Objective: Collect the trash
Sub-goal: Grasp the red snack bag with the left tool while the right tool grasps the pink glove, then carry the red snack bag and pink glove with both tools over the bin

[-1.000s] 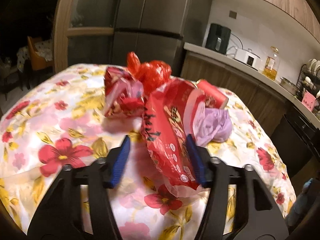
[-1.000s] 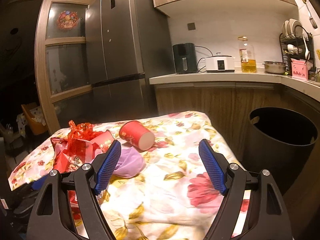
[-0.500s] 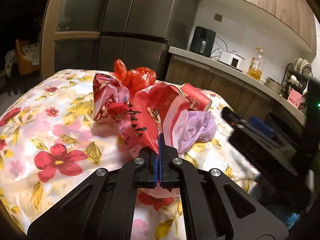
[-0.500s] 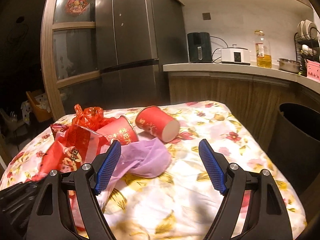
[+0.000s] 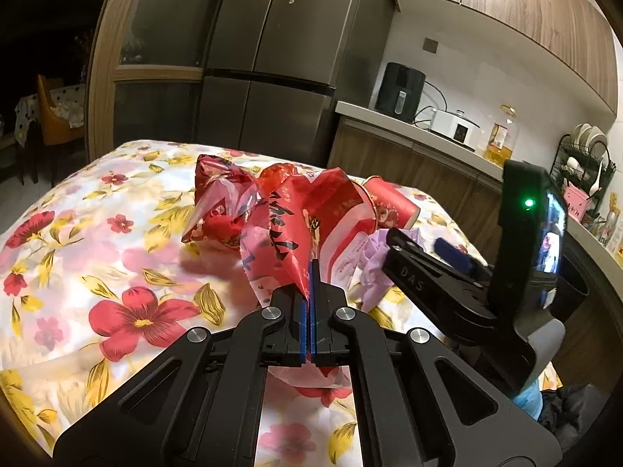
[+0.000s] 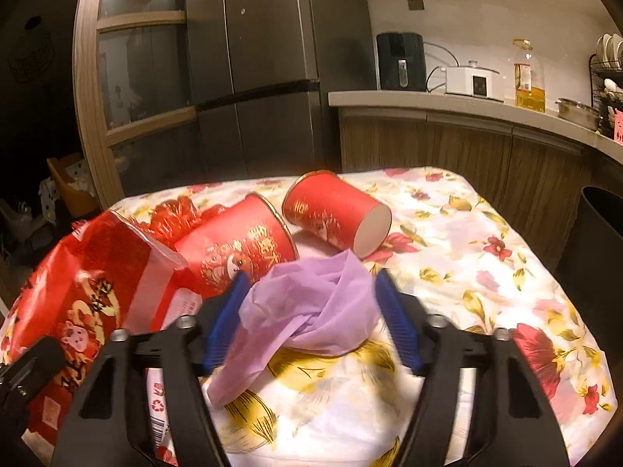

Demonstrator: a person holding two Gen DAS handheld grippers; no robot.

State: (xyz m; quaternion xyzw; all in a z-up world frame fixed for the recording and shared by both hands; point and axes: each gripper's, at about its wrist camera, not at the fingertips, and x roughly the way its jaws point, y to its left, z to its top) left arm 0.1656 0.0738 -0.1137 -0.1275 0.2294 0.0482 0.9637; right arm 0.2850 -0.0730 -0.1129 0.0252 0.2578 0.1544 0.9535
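The left gripper (image 5: 310,303) has its jaws pressed together on a corner of the red wrapper (image 5: 311,225), which rises from the pinch and leans away over the surface (image 5: 97,257); its long axis runs away from the jaws toward the fridge (image 5: 272,50); its lower edge is hidden behind the jaws. The right gripper (image 6: 311,311) has its jaws closing around the purple tissue (image 6: 315,307); the crumpled tissue lies between the blue pads (image 6: 397,323), its tail trailing back toward the camera; whether the pads already press on it is hard to tell. Beyond it, two red cups lie on their sides: the near cup (image 6: 241,249) against the wrapper, the far cup (image 6: 335,214) with its white base turned right. A black bin (image 6: 599,249) is cut off at the right edge.
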